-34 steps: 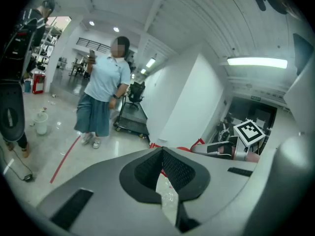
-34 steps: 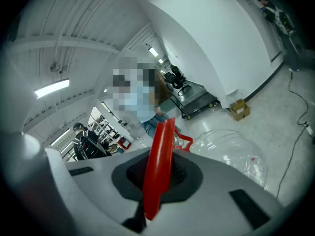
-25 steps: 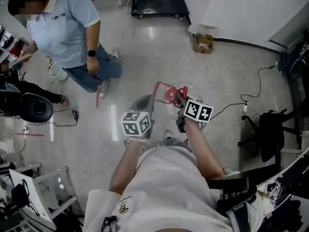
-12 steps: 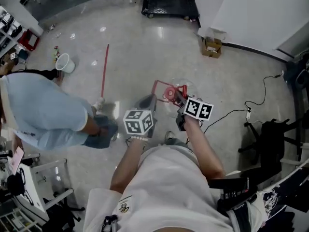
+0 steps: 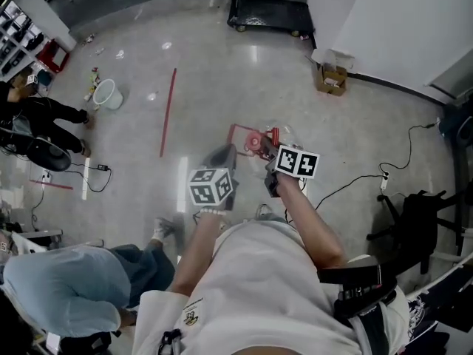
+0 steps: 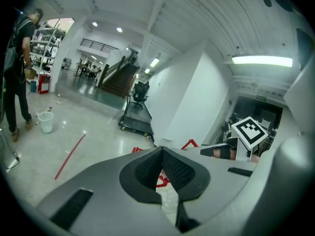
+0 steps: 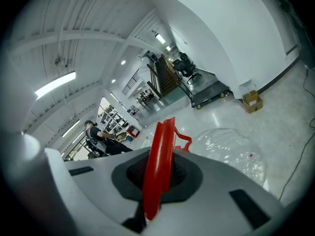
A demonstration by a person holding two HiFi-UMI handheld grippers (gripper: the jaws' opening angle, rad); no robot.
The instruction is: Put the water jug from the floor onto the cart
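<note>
Right gripper (image 7: pixel 157 173) jaws are clamped on the red handle (image 7: pixel 162 151) of the jug (image 7: pixel 231 154); the strip runs up between the pads. The clear jug body sits just beyond the jaws, low and to the right in the right gripper view. Left gripper (image 6: pixel 161 168) jaws are together at the tips with nothing between them; only a thin slit shows red and clear plastic behind.

From the head view, both grippers are out in front of the person, left gripper (image 5: pixel 222 156) just beside the jug (image 5: pixel 255 145), right gripper (image 5: pixel 270 150) on its handle. Cannot tell if the jug is off the floor (image 5: pixel 222 72). Cart (image 5: pixel 270 9) is black, at the far wall, well apart from the jug; it also shows in the left gripper view (image 6: pixel 135 124).

Other stuff: a box (image 5: pixel 332 78) near the wall right of the cart, a white bucket (image 5: pixel 108 95) far left, and a red line (image 5: pixel 168 112) on the floor between bucket and jug. One person in a blue shirt (image 5: pixel 59 302) bends at bottom left.
</note>
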